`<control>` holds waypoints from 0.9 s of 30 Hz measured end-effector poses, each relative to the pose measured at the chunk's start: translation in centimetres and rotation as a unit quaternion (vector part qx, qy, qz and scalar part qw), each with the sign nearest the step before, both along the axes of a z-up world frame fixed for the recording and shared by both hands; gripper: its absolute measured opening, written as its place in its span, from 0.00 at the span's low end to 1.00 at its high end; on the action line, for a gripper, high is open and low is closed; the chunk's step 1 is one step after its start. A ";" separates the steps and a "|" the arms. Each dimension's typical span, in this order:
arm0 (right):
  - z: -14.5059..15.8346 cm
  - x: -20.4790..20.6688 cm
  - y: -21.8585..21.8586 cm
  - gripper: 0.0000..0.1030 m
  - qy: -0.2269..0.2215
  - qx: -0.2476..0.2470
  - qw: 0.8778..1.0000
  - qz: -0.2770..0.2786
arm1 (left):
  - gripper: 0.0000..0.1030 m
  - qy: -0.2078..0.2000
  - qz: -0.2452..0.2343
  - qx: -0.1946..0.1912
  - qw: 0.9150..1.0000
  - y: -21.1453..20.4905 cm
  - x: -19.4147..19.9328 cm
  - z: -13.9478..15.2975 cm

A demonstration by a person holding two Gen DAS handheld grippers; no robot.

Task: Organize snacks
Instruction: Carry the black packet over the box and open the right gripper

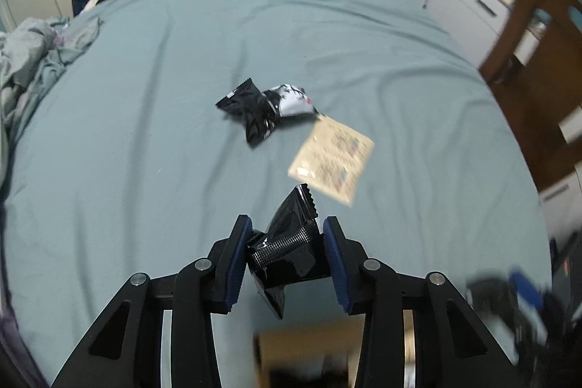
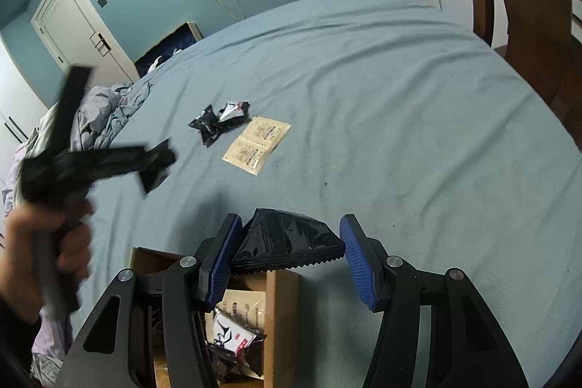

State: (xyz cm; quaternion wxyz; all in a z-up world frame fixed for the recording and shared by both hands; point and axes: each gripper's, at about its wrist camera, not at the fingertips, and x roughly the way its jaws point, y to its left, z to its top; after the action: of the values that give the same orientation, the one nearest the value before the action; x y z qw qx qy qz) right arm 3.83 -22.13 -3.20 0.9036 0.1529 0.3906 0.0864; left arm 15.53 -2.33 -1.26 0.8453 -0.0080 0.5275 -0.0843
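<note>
Teal bedsheet (image 1: 152,119) carries loose snack packets (image 1: 267,106); left hand-held gripper (image 1: 285,259) pinches a black packet (image 1: 287,250); right hand-held gripper (image 2: 289,260), spread, lets its black packet (image 2: 287,242) hang over the cardboard box (image 2: 280,315), probably for dropping in.

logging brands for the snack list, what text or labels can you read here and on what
No text can be read in either view.
Beige sachets: rows of print, too small and blurred.
Black-and-white packet on the bed: markings, illegible.
White packet in the cardboard box: a black graphic and red mark, unreadable.
Black packets in the tongs: no print visible.
</note>
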 end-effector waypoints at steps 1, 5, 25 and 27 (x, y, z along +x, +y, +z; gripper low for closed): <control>0.2 -0.3 0.1 0.53 -0.002 0.002 1.000 0.002 | 0.38 -0.006 -0.005 -0.001 1.000 0.1 -1.0 0.5; 0.7 -1.4 0.0 0.53 -0.012 0.004 1.000 0.007 | 0.38 -0.031 -0.041 -0.005 0.999 0.2 -6.8 2.8; 1.5 -6.5 2.2 0.53 -0.036 -0.038 0.997 0.056 | 0.83 -0.095 -0.096 -0.019 0.991 0.1 -14.5 0.3; 1.6 -6.3 3.2 0.53 -0.039 -0.054 0.996 0.067 | 0.83 -0.108 -0.073 -0.001 0.991 0.9 -14.3 0.6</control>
State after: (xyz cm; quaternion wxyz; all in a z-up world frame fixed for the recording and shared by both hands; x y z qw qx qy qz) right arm -2.49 -18.98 -1.59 0.9172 0.0743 0.3685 0.1316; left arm 1.20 -1.47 -0.68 0.8890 0.0385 0.4321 -0.1465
